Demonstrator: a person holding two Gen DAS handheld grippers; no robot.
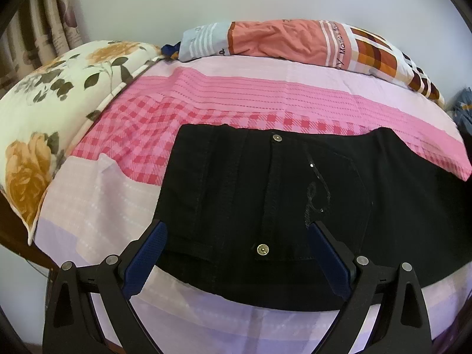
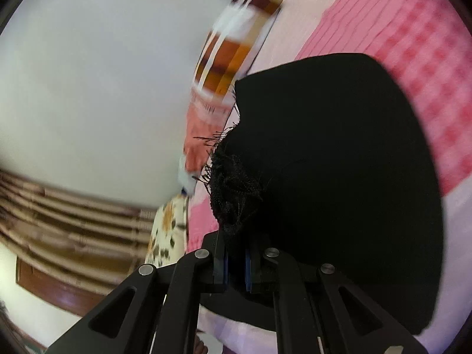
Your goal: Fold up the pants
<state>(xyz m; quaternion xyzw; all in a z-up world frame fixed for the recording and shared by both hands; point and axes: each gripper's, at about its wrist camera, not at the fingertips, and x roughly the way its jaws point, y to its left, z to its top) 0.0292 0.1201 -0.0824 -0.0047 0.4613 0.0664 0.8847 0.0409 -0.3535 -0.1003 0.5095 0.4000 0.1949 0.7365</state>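
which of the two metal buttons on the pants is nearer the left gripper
The brass button low on the black pants, between the open left gripper; the silver one lies farther up.

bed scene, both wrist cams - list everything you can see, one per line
pants: one pair, black, lying on the bed, frayed hem pinched up in the right gripper
bedsheet: one, pink with checks and stripes, covering the bed
floral pillow: one, cream with orange flowers, at the bed's left edge
patchwork quilt: one, salmon, white and orange, along the wall
curtain: one, brown striped, far left
left gripper: black with blue pads, open over the waistband
right gripper: black, shut on the hem
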